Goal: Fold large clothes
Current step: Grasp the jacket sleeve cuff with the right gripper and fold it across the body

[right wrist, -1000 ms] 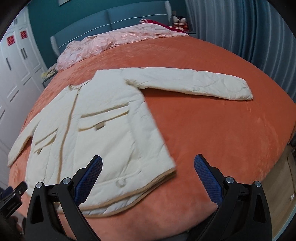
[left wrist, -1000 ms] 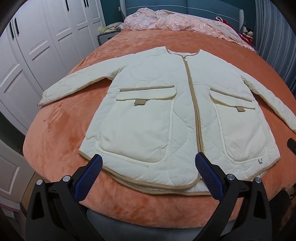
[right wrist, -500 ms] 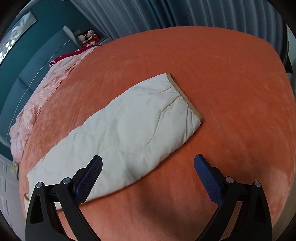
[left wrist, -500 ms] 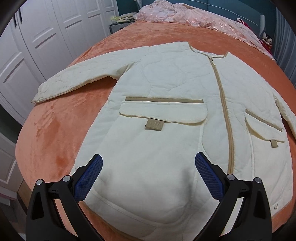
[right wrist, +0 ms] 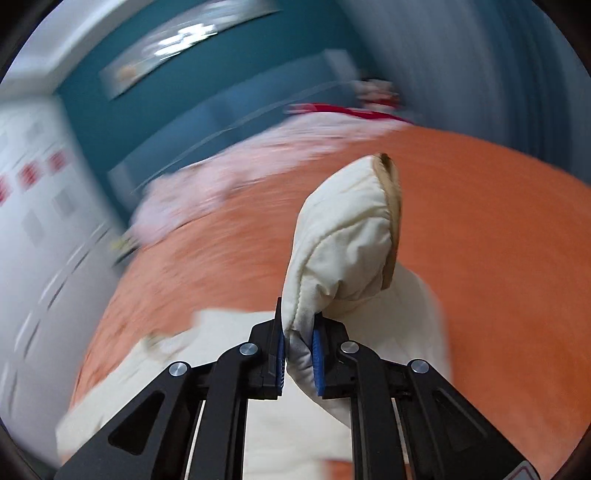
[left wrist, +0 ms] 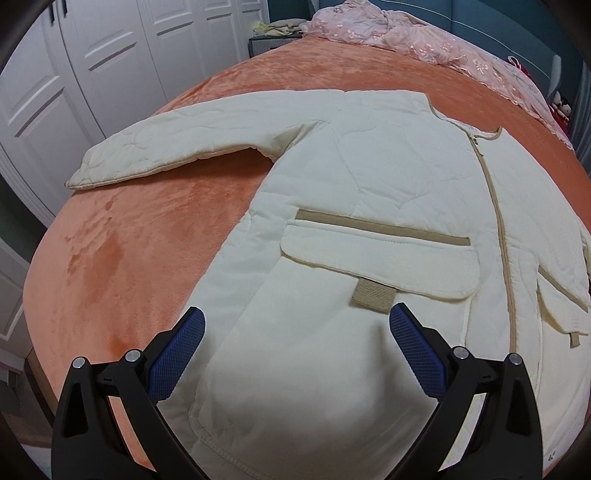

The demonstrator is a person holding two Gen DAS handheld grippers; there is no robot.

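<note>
A cream quilted jacket [left wrist: 369, 206] with tan trim lies front-up on the orange bed [left wrist: 122, 258]. Its one sleeve [left wrist: 184, 147] stretches out to the left. My left gripper [left wrist: 295, 343] is open and hovers over the jacket's lower front, below the flap pocket [left wrist: 380, 258]. My right gripper [right wrist: 298, 350] is shut on the other sleeve [right wrist: 343, 243] near its cuff and holds it lifted, the tan-edged cuff standing up above the pads. The right wrist view is motion-blurred.
White wardrobe doors [left wrist: 92, 66] stand left of the bed. A pink lace blanket [left wrist: 406, 33] lies bunched at the head of the bed. A teal headboard wall [right wrist: 184, 110] and grey curtains [right wrist: 480, 66] are behind.
My right gripper has closed on the right sleeve near the cuff and lifted it off the bed. My left gripper has moved forward and left over the jacket's lower front, still open.
</note>
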